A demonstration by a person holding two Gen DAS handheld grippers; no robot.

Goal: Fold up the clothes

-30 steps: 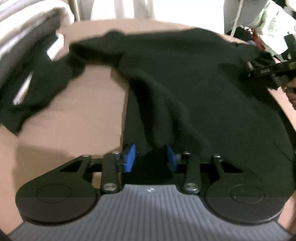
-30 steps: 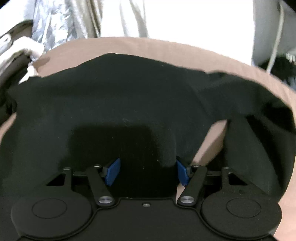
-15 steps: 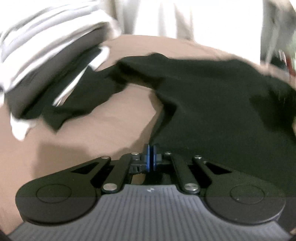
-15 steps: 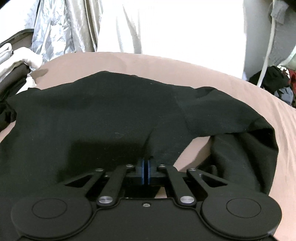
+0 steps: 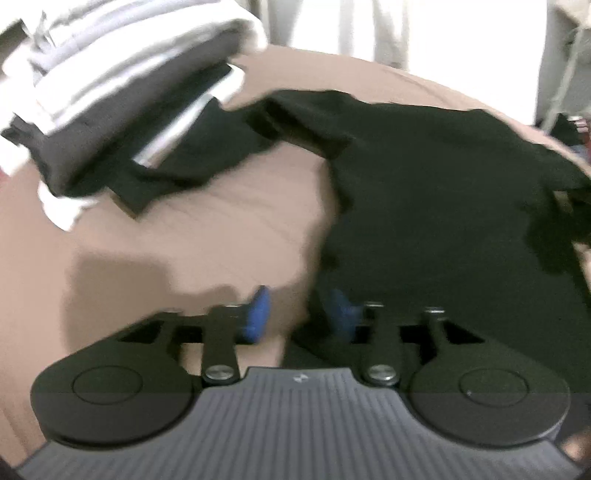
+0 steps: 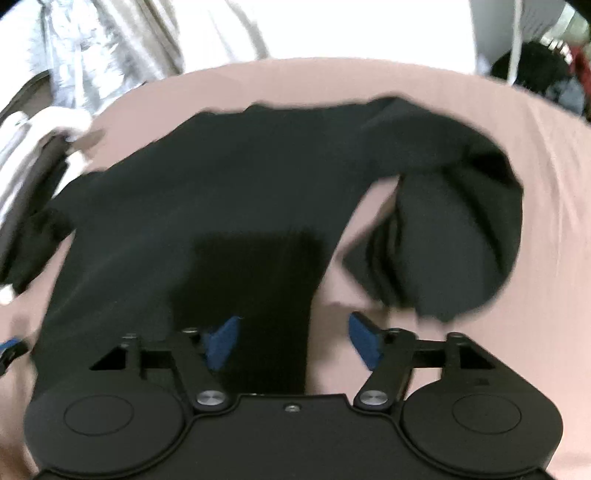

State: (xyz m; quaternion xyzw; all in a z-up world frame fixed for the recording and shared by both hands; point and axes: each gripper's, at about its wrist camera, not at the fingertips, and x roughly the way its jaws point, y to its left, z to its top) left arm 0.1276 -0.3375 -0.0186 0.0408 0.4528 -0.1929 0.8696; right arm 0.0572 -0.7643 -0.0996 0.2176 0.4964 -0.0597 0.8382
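Note:
A black long-sleeved garment [image 5: 436, 192] lies spread on the tan bed sheet [image 5: 207, 236]. Its left sleeve [image 5: 192, 155] reaches toward a stack of folded clothes. In the right wrist view the same garment [image 6: 221, 199] fills the middle, and its right sleeve [image 6: 461, 236] is bent back in a loop. My left gripper [image 5: 300, 314] is open at the garment's lower left edge. My right gripper [image 6: 293, 338] is open over the lower right edge, with cloth lying between the blue pads [image 6: 364, 341]. Both views are blurred.
A stack of folded white, grey and dark clothes [image 5: 122, 85] sits at the far left of the bed. Pale curtains [image 6: 236, 33] hang behind the bed. Dark and red clothing [image 6: 535, 70] is piled past the bed's right edge.
Both grippers were shut on the garment's hem half a second ago and now stand open. The garment has settled flat on the sheet, and both grippers have drawn back a little.

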